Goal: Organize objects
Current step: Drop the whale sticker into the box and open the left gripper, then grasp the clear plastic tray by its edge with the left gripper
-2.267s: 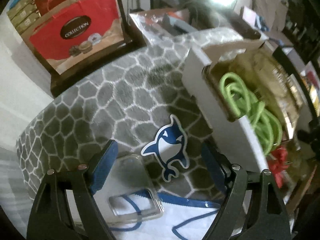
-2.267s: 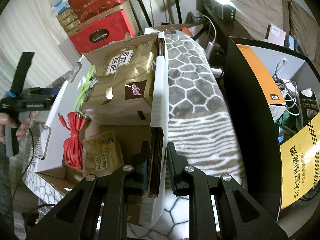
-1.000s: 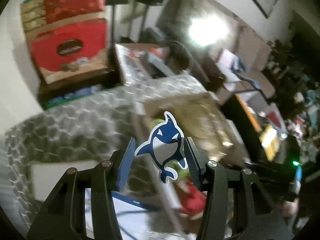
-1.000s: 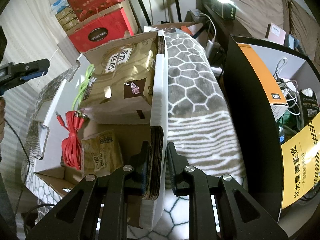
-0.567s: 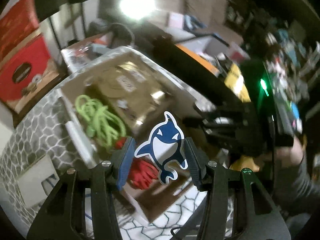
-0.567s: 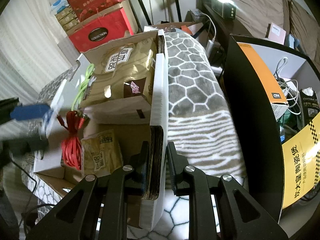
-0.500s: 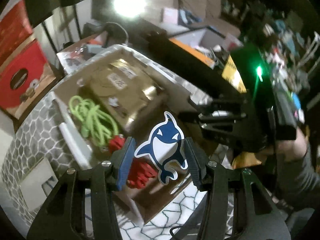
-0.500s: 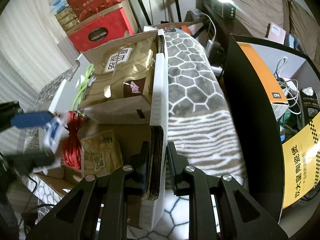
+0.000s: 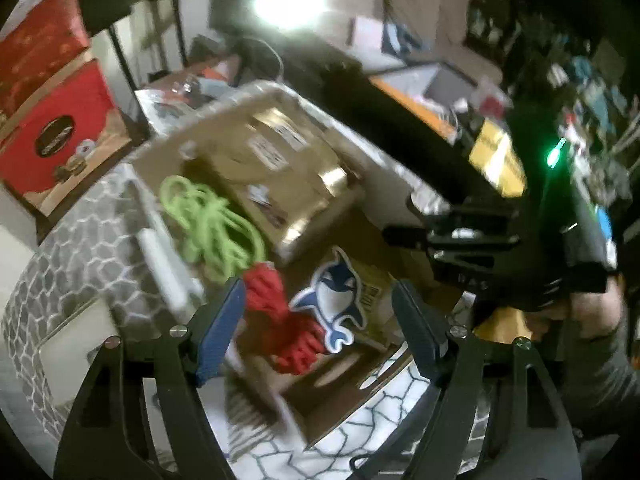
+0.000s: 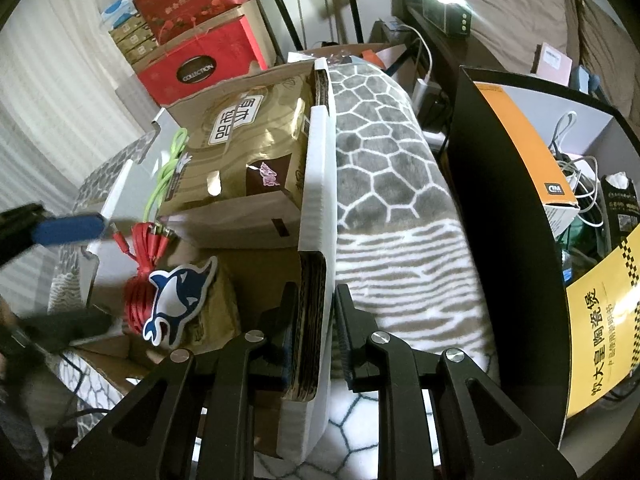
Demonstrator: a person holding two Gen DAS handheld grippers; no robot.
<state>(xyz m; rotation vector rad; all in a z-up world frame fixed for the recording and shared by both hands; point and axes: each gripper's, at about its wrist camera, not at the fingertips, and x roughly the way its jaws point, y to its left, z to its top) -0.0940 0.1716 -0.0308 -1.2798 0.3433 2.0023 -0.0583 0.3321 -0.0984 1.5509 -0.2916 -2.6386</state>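
Observation:
The blue and white orca sticker [image 10: 180, 300] lies loose in the open cardboard box [image 10: 318, 184], on a coil of red cable [image 10: 138, 280] and a small gold packet [image 10: 216, 320]. My left gripper [image 9: 320, 304] hovers over that corner with its jaws opening; the orca sticker [image 9: 330, 300] sits below them, clear of both pads. One blue left fingertip [image 10: 66, 230] shows at the box's left side. My right gripper [image 10: 316, 304] is shut on the box's right wall. Further in lie a green cable [image 9: 212, 224] and a big gold bag [image 10: 248, 148].
The box rests on a grey honeycomb-patterned blanket [image 10: 384, 160]. Red gift boxes [image 10: 192, 60] are stacked behind it. A black shelf unit [image 10: 500, 200] with cables and a yellow sign [image 10: 600, 320] stands close on the right. A hand [image 9: 580, 308] holds the right gripper.
The left gripper carried the orca sticker from the blanket over to the box, then its jaws spread and the sticker dropped onto the red cable. The right gripper kept its hold on the box wall.

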